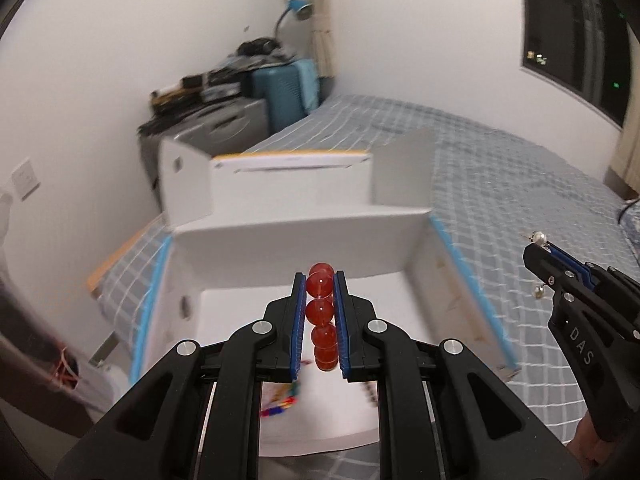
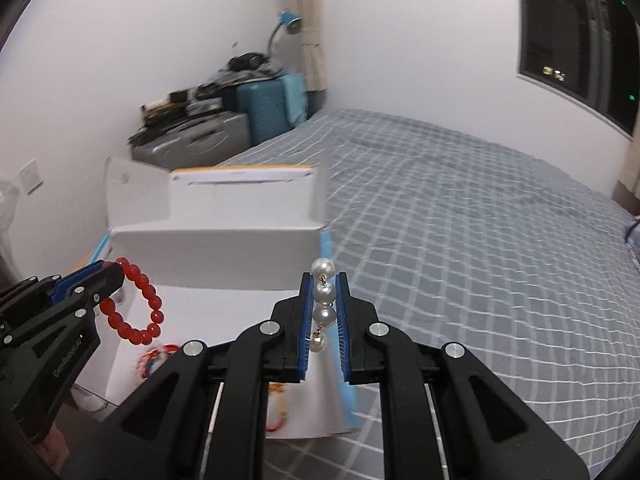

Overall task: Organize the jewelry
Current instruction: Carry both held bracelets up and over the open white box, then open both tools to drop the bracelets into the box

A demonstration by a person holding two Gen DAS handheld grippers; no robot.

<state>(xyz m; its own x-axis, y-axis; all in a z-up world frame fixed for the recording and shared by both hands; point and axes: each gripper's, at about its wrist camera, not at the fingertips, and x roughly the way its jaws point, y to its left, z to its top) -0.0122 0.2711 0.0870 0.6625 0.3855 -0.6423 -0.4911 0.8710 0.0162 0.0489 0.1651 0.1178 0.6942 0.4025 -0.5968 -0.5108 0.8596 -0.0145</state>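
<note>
My left gripper [image 1: 320,280] is shut on a red bead bracelet [image 1: 321,312] and holds it above the open white box [image 1: 448,280] on the bed. In the right wrist view the left gripper [image 2: 108,270] shows at the left with the red bracelet [image 2: 136,304] hanging as a loop. My right gripper [image 2: 323,280] is shut on a pearl strand [image 2: 323,304], over the box's right edge [image 2: 316,236]. In the left wrist view the right gripper [image 1: 534,246] is at the right with pearls [image 1: 538,238] at its tip. Colourful jewelry [image 2: 154,360] lies inside the box.
The bed with a grey checked cover [image 2: 460,220] stretches to the right. Suitcases [image 2: 264,112] and clutter stand against the far wall with a blue lamp [image 2: 290,20]. The box's flaps [image 1: 188,184] stand up at the back. A window [image 2: 576,32] is at upper right.
</note>
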